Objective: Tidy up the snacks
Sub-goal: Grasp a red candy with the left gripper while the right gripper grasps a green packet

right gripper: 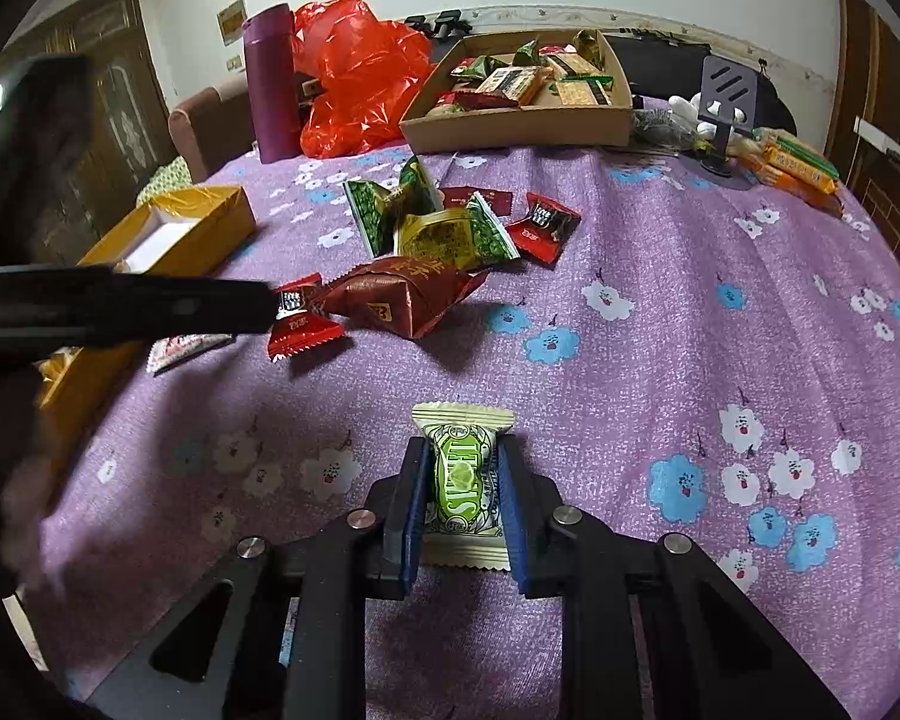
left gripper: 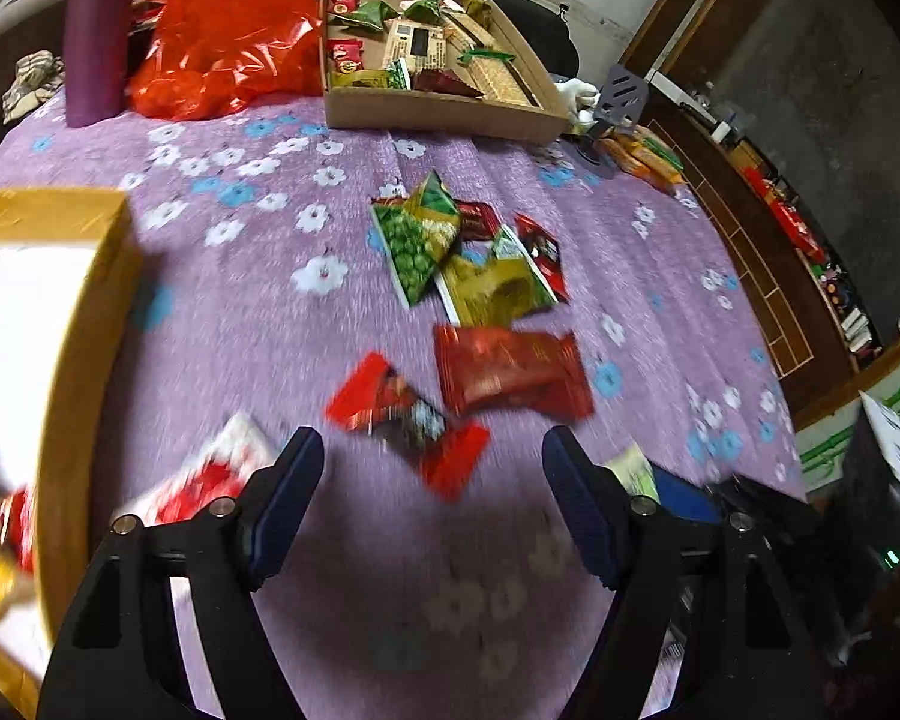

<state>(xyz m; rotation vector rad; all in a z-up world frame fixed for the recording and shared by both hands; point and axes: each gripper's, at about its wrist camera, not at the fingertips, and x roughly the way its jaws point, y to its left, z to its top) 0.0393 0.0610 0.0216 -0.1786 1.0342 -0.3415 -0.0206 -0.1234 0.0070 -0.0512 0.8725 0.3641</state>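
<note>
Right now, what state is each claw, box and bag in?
Right claw: shut on the green candy, which lies on the tablecloth.
Left claw: open, nothing between its fingers.
Cardboard box: open, holding snacks.
Yellow box: open.
Red bag: crumpled, by the purple bottle.

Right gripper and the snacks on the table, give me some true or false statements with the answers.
1. The right gripper is closed on a green candy. True.
2. The left gripper holds a red packet. False: its jaws stand apart with nothing between them.
3. The cardboard tray already has snacks in it. True.
4. The purple bottle lies on its side. False: it stands upright beside the red bag.
5. Loose snacks lie on a purple flowered cloth. True.
</note>
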